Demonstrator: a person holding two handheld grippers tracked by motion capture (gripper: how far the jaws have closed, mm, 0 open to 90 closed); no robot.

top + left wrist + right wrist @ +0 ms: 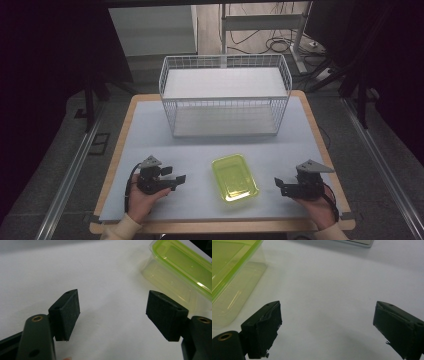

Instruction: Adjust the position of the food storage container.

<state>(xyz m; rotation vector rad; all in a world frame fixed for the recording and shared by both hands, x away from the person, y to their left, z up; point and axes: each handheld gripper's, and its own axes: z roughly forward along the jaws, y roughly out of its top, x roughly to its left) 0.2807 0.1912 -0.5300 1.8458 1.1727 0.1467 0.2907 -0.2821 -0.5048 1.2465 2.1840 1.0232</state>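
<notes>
**Box lying between two open grippers**

While both grippers are resting low on the counter (150, 130), the green box (234, 177) is sitting between them, touched by neither; the left gripper (172, 178) is pointing its fingers (65, 315) toward the box from the left, the right gripper (278, 186) from the right; the gaps are looking about equal, so neither hand is clearly nearer. The box's long axis is running away from the person, slightly slanted, toward the basket (225, 95) standing well behind it. Both pairs of fingers are standing wide apart and holding nothing. Counting: one box, one basket, two grippers.
</notes>
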